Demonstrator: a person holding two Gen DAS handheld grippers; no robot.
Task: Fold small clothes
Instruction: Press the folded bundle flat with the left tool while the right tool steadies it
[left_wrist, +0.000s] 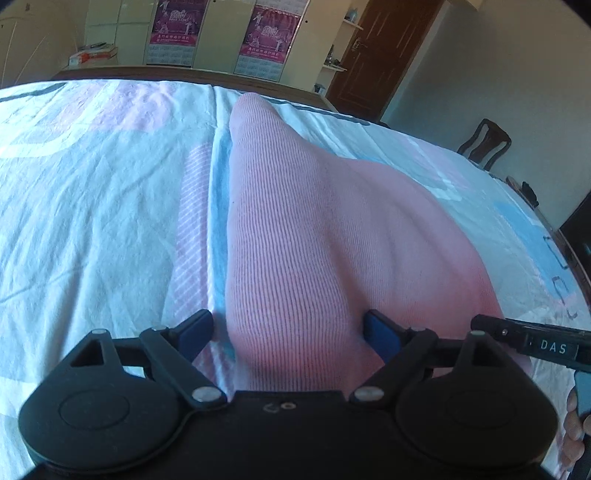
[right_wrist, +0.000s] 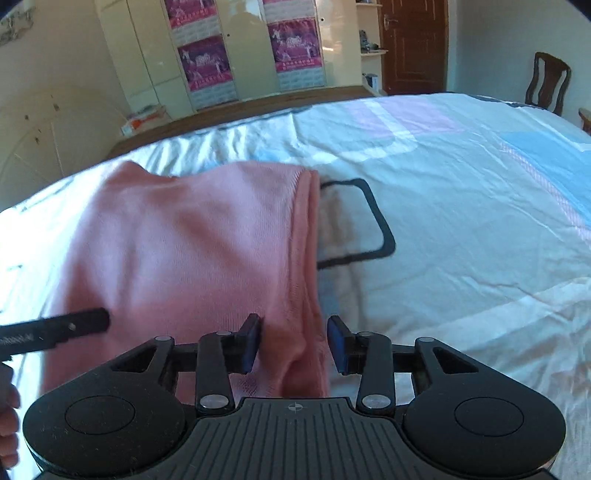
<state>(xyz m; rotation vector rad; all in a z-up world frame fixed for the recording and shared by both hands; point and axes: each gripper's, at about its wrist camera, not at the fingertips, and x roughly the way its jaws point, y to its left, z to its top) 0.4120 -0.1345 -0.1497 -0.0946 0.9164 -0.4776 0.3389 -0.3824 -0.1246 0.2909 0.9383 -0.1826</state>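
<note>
On the bed sheet (right_wrist: 461, 192), pink garment (left_wrist: 314, 229) between released left claw (left_wrist: 290, 332), right claw (right_wrist: 294, 341) seemingly released around its edge.

The right claw (right_wrist: 294, 343) stands parted around the pink garment's (right_wrist: 192, 251) folded edge on the bedsheet (right_wrist: 461, 221)

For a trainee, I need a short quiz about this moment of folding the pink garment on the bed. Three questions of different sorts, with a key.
1. True or false: the left gripper stands open.
2. What colour is the garment? A green, B pink, C black.
3. On what does the garment lie?

Key: 1 true. 2 B. 3 On the bed sheet, with the fabric's edge between the open pads of the right gripper.
</note>
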